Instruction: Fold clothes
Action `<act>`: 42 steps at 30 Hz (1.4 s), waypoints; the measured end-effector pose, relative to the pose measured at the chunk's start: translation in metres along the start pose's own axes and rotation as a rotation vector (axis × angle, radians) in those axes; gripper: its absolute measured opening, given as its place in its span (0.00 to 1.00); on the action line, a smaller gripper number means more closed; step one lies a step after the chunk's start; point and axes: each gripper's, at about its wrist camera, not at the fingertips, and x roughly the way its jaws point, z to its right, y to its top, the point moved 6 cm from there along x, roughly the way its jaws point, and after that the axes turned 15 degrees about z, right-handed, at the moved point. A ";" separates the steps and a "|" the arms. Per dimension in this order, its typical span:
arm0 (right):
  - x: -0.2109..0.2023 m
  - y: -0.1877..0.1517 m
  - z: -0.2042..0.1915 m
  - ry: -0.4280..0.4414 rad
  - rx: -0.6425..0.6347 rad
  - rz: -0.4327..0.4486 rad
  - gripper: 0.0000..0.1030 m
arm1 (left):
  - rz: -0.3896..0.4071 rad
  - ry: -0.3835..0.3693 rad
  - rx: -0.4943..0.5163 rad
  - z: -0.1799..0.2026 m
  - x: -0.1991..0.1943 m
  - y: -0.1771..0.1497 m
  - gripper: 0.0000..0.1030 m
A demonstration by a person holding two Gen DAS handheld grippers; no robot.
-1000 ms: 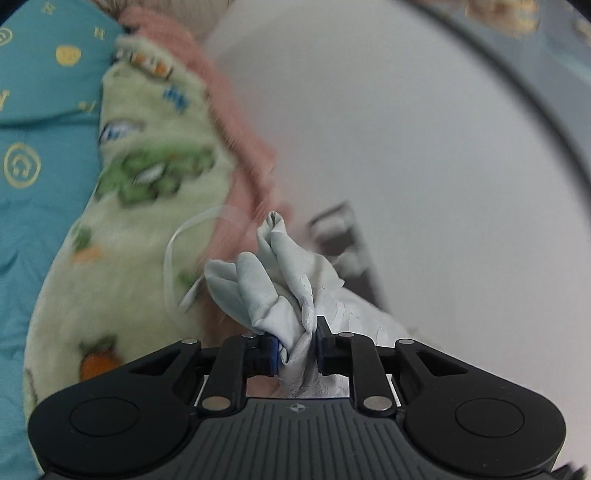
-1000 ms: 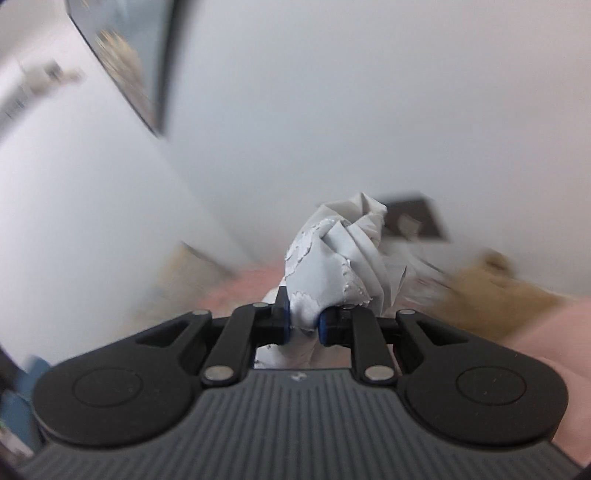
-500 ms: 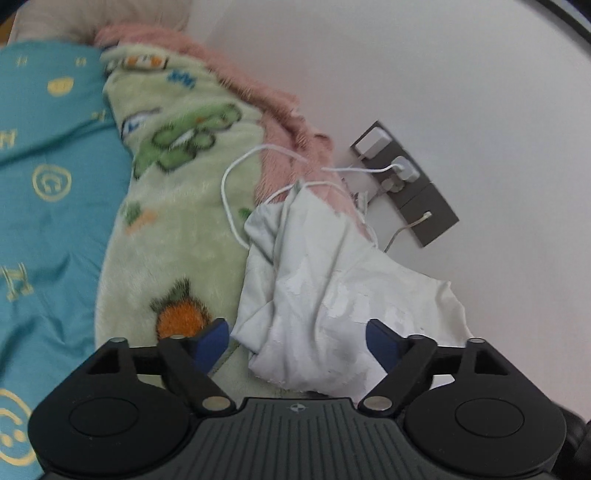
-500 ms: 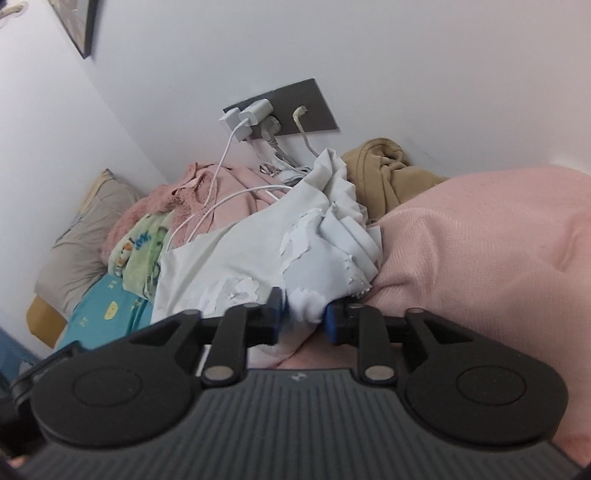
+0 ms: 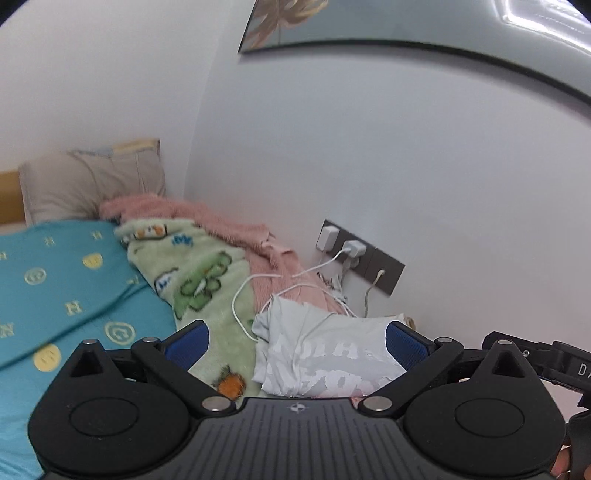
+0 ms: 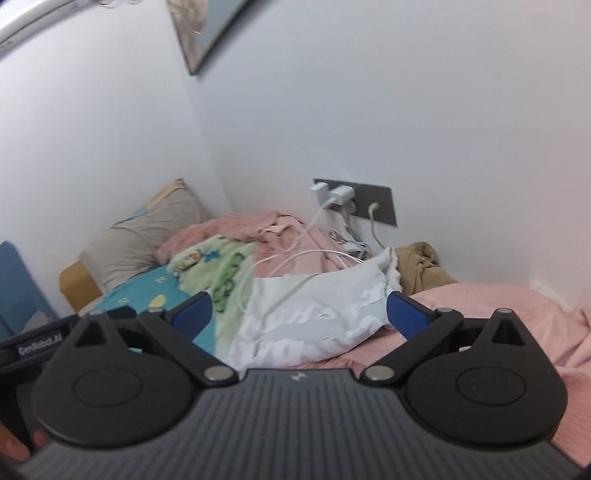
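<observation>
A folded white T-shirt (image 5: 317, 350) with a cracked white print lies on the bed against the wall, seen also in the right wrist view as the T-shirt (image 6: 314, 314). White charger cables cross its top. My left gripper (image 5: 297, 341) is open, its blue pads wide apart in front of the shirt and holding nothing. My right gripper (image 6: 299, 312) is open as well, pulled back from the shirt with nothing between its pads. A tan garment (image 6: 421, 267) lies crumpled by the wall to the right of the shirt.
A green cartoon-print blanket (image 5: 199, 280), a pink fuzzy garment (image 5: 229, 225), a teal sheet (image 5: 62, 291) and a grey pillow (image 5: 92, 184) lie to the left. A pink blanket (image 6: 498, 314) covers the right. A wall socket (image 6: 354, 199) holds chargers with white cables (image 6: 295, 258). Framed picture (image 5: 406, 26) hangs above.
Both grippers let go of the white T-shirt and opened wide. The shirt now lies on the bed, and both grippers have drawn back from it.
</observation>
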 end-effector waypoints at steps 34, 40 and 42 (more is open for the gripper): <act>-0.132 0.004 -0.038 0.092 -0.129 0.129 0.99 | 0.163 0.032 0.149 0.042 -0.178 -0.008 1.00; -0.122 0.005 -0.036 0.087 -0.132 0.133 0.99 | 0.141 0.000 0.168 0.054 -0.167 -0.015 1.00; -0.118 0.003 -0.034 0.084 -0.124 0.132 0.99 | 0.128 -0.007 0.174 0.057 -0.162 -0.021 1.00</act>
